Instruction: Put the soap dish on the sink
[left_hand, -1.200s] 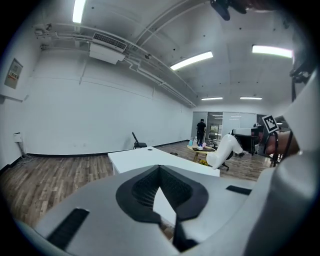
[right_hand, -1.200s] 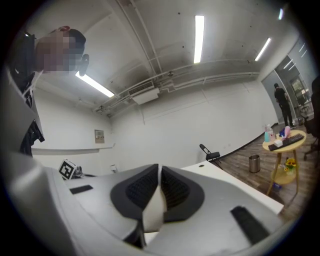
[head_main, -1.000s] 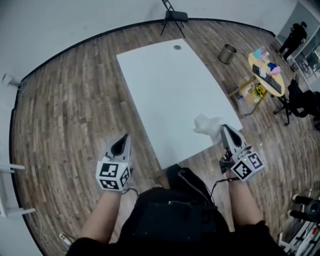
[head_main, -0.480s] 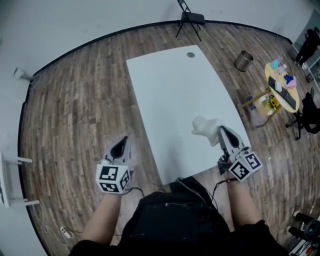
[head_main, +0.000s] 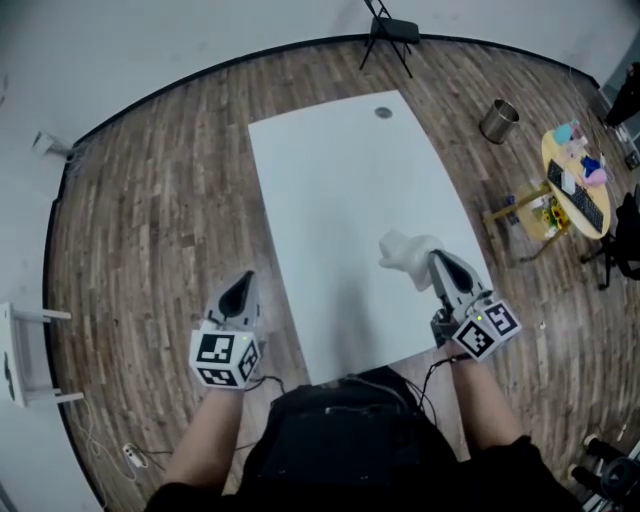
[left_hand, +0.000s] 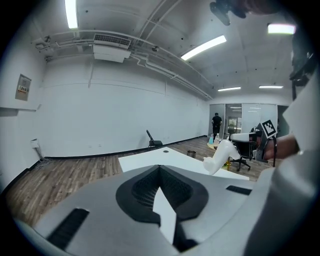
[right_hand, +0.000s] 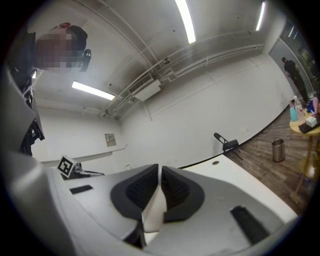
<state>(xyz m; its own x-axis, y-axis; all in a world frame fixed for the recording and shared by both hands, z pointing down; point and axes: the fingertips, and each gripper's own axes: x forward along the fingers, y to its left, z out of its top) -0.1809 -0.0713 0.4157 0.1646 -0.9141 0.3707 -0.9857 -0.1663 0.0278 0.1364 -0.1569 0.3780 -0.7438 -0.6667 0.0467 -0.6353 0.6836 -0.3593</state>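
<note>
Noted right gripper with jaws pinched onto one edge of white soap dish. Dish held out ahead of jaws, above near right part of white table. Found left gripper with jaws together, nothing between them, over wood floor left of table's near end. Logged folding chair beyond far end and metal bin to far right.

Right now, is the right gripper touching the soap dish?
Touching. Right gripper view: the right gripper is clamped on the white soap dish.
</note>
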